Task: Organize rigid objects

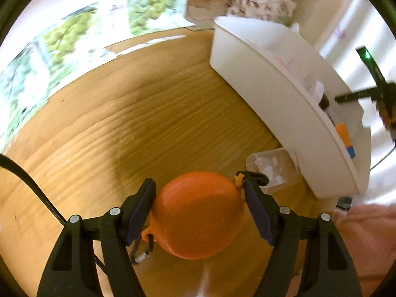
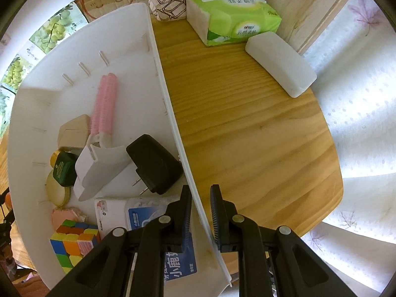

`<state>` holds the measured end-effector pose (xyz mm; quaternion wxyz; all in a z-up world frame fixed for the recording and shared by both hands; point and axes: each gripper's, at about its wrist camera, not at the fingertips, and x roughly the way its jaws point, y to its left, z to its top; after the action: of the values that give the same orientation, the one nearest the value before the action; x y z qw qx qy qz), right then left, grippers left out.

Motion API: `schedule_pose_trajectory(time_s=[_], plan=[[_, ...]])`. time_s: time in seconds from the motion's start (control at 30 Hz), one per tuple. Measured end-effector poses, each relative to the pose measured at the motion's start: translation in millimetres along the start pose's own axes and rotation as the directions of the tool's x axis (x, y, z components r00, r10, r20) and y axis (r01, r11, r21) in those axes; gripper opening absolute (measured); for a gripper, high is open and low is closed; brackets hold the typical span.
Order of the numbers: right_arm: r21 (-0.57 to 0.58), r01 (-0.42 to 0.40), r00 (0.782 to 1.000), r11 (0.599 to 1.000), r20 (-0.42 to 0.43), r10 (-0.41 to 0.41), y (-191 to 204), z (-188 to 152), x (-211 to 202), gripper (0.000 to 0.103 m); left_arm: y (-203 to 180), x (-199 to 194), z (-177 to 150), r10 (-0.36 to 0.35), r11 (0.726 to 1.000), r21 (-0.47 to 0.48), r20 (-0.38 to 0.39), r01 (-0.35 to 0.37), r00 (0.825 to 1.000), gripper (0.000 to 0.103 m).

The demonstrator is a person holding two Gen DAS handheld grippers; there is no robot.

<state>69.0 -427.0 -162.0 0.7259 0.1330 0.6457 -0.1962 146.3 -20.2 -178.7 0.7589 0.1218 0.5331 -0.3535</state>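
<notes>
A wooden worktop [image 2: 247, 133] is seen in both wrist views, its far edge lined with printed cards of green grapes, blurred in the left view. One large white bin [image 2: 170, 113] stands on it; its near end is cut off in the right view. Its right wall is straddled by the right gripper [image 2: 201, 212], one finger inside and one outside, the jaws narrowly apart and close to the wall, though contact cannot be confirmed. Inside the bin are counted one pink comb-like clip [image 2: 104, 104], one white scoop-shaped piece [image 2: 96, 165], one black plug adapter [image 2: 156, 163] with two prongs, one beige box [image 2: 74, 131], one dark green jar [image 2: 64, 168] whose label is too small to be read, one round gold-rimmed tin [image 2: 58, 189], one Rubik's cube [image 2: 71, 245] and one white-and-blue packet [image 2: 138, 217], partly hidden by the gripper, with Chinese writing only partly legible. Outside the bin, near the far right corner, one green tissue pack [image 2: 232, 17] with Chinese print and one white oblong case [image 2: 281, 65] are seen. In the left view, the left gripper [image 1: 199, 210] is closed onto one orange round container [image 1: 198, 215], held between both pads above the worktop near its front edge. A small clear plastic box [image 1: 274, 170] lies just beside the bin's outer wall; its contents are hard to make out.
</notes>
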Motion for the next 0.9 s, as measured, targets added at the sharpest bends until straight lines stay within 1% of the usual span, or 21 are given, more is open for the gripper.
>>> schedule_pose_trajectory(time_s=[0.13,0.17,0.2,0.23,0.27,0.3,0.33,0.4,0.53,0.6,0.73,0.83,0.9], plan=[[-0.008,-0.005,1.0,1.0,0.012,0.005,0.3,-6.9,-3.9,0.017,-1.5,-12.3,-8.6,0.022,0.995,-0.098,0.019,-0.02,1.0,0.074],[-0.009,-0.008,1.0,1.0,0.015,0.008,-0.9,-9.6,-5.1,0.017,-2.1,-15.9,-9.7,0.022,0.992,-0.123,0.026,-0.018,0.999,0.072],[-0.011,-0.01,1.0,1.0,0.017,0.01,-1.8,-12.4,-6.1,0.017,-3.2,-19.3,-10.0,0.022,0.99,-0.14,0.034,-0.017,0.999,0.067],[-0.013,-0.012,1.0,1.0,0.019,0.012,-1.5,-14.5,-9.7,0.017,-4.4,-23.4,-10.1,0.023,0.988,-0.155,0.046,-0.015,0.999,0.056],[-0.015,-0.016,1.0,1.0,0.021,0.016,-2.2,-15.9,-10.6,0.017,-4.9,-28.9,-9.3,0.014,0.984,-0.176,0.067,-0.002,0.998,0.049],[-0.02,-0.019,1.0,1.0,0.023,0.02,-2.4,-15.7,-11.3,0.017,-5.0,-31.9,-7.6,-0.003,0.979,-0.201,0.068,0.017,0.998,0.044],[-0.026,-0.02,0.999,0.999,0.024,0.021,-2.6,-17.4,-11.6,0.017,-6.3,-36.3,-7.7,-0.016,0.976,-0.217,0.073,0.032,0.997,0.032],[-0.04,-0.022,0.999,0.999,0.023,0.023,-1.8,-18.4,-13.2,0.017,-8.2,-39.0,-2.8,-0.025,0.97,-0.237,0.092,0.047,0.995,0.03],[-0.073,-0.03,0.999,0.997,0.02,0.032,0.9,-20.9,-12.9,0.017,-13.6,-37.3,4.4,0.006,0.967,-0.255,0.087,0.016,0.996,0.028],[-0.084,-0.042,0.999,0.996,0.017,0.044,-0.4,-22.9,-14.5,0.017,-13.4,-37.0,5.6,0.017,0.958,-0.286,0.081,0.007,0.997,0.026],[-0.098,-0.047,0.999,0.994,0.014,0.049,0.2,-26.1,-17.9,0.017,-9.4,-37.8,3.2,0.002,0.933,-0.359,0.067,0.022,0.998,0.026],[-0.112,-0.051,0.999,0.992,0.01,0.052,-0.1,-23.7,-18.5,0.017,-7.7,-35.2,1.3,0.025,0.925,-0.38,0.041,-0.008,0.999,0.026],[-0.117,-0.058,0.998,0.991,0.008,0.06,-0.8,-23.0,-19.7,0.017,-8.1,-36.0,-0.7,0.04,0.92,-0.392,0.033,-0.024,0.999,0.028]])
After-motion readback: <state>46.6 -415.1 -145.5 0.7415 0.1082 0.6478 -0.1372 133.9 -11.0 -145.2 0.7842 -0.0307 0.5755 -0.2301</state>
